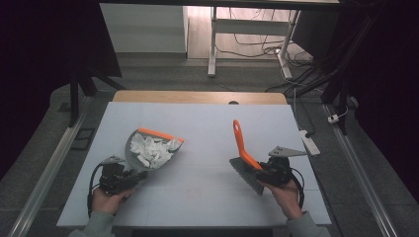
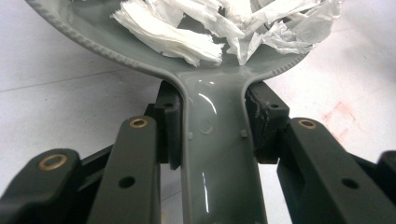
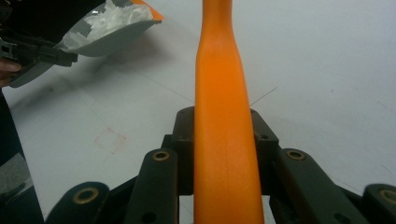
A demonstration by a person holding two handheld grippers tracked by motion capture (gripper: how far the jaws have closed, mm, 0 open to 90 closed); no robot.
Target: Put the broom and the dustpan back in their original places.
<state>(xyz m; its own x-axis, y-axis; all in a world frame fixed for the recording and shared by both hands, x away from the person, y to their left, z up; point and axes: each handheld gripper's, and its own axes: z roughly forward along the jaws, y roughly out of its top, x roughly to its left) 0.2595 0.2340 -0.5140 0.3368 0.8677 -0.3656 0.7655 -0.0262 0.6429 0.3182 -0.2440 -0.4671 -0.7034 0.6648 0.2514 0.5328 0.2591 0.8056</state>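
Observation:
A grey dustpan (image 1: 132, 148) with an orange front lip holds several torn white paper scraps (image 1: 152, 149). My left gripper (image 1: 129, 176) is shut on its grey handle (image 2: 219, 154), and the pan is lifted and tilted over the white table (image 1: 197, 123). The scraps (image 2: 187, 32) lie in the bowl of the dustpan (image 2: 84, 28) just ahead of the jaws. My right gripper (image 1: 259, 169) is shut on the orange handle (image 3: 224, 140) of a hand brush (image 1: 241, 140). Its grey bristle head (image 1: 247, 175) points toward the person, and the handle sticks up and away. The dustpan (image 3: 112, 35) shows at the upper left of the right gripper view.
The white table top has a wooden strip (image 1: 197, 97) along its far edge. A white power strip (image 1: 309, 141) lies off the table's right side. Metal rails (image 1: 54, 163) run along both sides on the grey floor. A faint red square mark (image 3: 110, 140) is on the table.

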